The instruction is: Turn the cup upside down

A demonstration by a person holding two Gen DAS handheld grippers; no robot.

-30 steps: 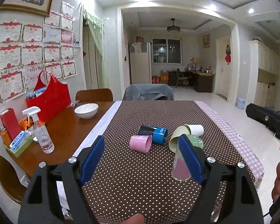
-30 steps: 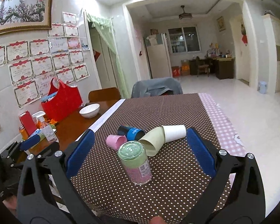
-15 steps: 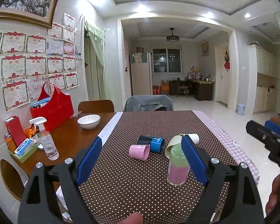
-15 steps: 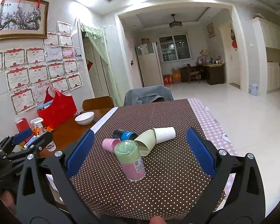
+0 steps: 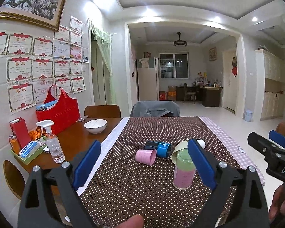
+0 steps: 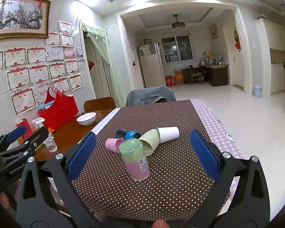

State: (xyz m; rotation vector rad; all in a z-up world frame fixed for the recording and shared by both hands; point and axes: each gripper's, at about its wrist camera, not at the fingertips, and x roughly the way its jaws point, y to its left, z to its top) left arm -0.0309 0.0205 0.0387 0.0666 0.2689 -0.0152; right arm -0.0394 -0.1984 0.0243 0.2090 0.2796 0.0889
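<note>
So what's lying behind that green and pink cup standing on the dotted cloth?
Behind the green and pink cup lie four tipped cups: pink, blue, pale green, white. It partly hides the pink one.

Your left black two-finger gripper with blue pads is spread wide, jaws gripping nothing, fingers pointing forward and level. Your right black two-finger gripper with blue pads is likewise spread wide and holds nothing. Each gripper sits beside the other, well apart. A fingertip of yours shows beneath the left gripper.
</note>
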